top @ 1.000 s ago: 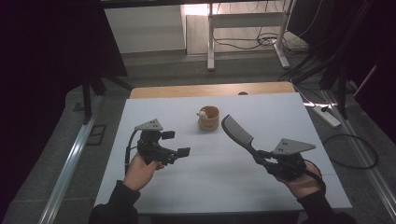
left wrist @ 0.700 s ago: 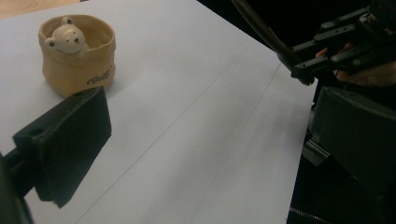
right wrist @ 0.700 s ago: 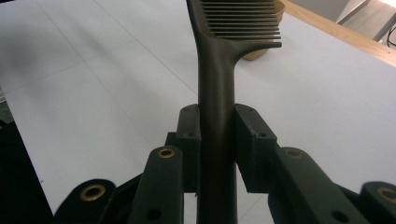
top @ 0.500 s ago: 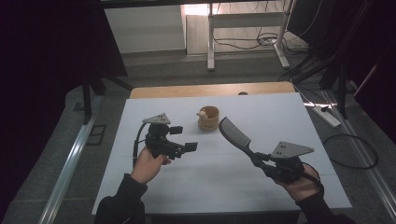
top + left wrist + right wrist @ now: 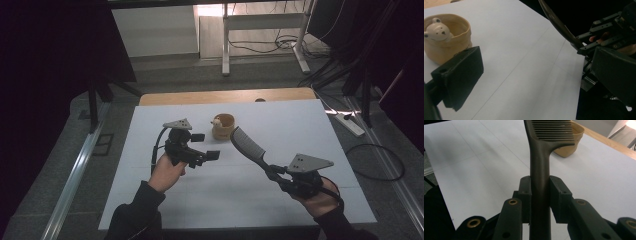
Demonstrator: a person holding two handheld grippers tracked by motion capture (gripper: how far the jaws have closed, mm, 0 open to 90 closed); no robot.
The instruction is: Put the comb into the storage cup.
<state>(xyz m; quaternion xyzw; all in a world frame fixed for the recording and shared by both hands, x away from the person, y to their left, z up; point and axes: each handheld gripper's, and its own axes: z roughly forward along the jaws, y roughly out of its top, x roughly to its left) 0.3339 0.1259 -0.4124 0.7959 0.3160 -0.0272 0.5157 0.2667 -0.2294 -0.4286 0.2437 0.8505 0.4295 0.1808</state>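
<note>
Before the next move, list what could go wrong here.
1. The right gripper pinches the comb only at the handle end, so the long toothed part could swing or slip.
2. The comb's tip hangs close beside the small bear cup and might knock it over.
3. The left gripper, open and near the cup, could bump it too.

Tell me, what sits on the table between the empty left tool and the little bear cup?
Nothing: in the high view, only bare white table separates the left tool from the bear cup. The left gripper view shows the same.
</note>
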